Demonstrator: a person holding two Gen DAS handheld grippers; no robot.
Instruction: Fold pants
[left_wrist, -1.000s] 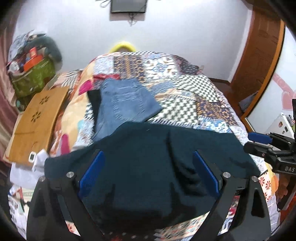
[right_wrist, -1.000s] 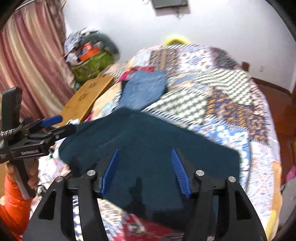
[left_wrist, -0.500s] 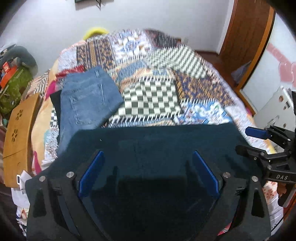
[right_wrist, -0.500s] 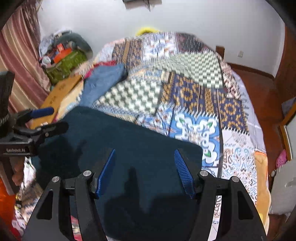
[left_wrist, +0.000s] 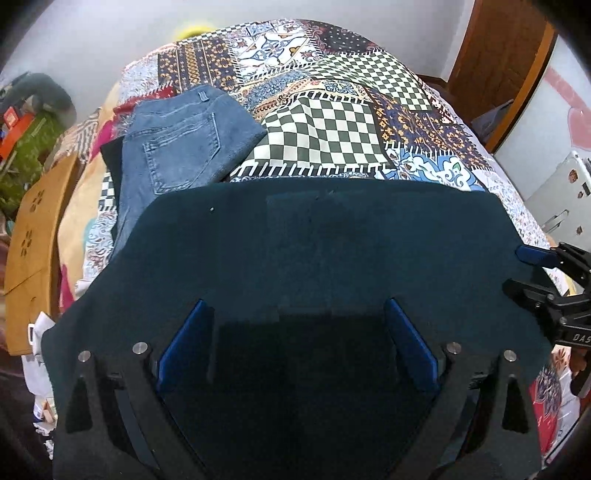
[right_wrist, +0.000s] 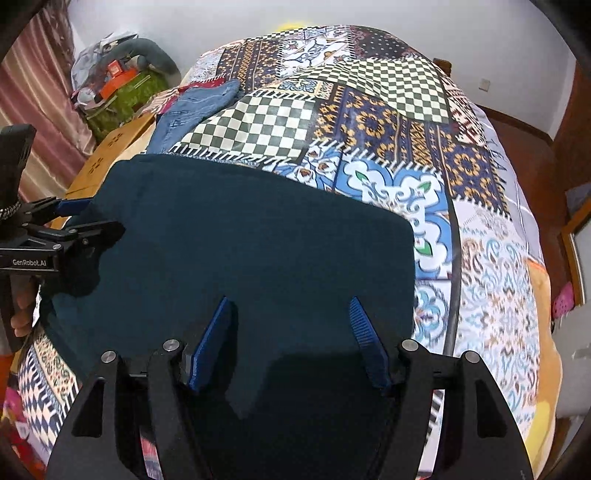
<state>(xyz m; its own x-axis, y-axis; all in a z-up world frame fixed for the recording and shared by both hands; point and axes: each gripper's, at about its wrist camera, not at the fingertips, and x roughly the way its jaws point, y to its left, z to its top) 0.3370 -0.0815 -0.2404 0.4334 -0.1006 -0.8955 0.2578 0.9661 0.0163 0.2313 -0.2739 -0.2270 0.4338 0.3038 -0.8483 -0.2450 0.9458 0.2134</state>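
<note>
Both gripper sets, left (left_wrist: 295, 339) and right (right_wrist: 291, 339), gape above dark pants (left_wrist: 314, 258) lying crosswise

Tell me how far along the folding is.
Done: jeans lie folded at the far left of the bed. In hand: dark pants lie spread flat on the near edge; the left gripper and right gripper hover open above them, gripping nothing. Left: any further folds.

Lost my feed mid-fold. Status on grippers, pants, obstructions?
Left gripper open, right gripper open, jaws just widening, nothing gripped. Dark pants flat on bed. Folded jeans beyond, touching far edge.
</note>
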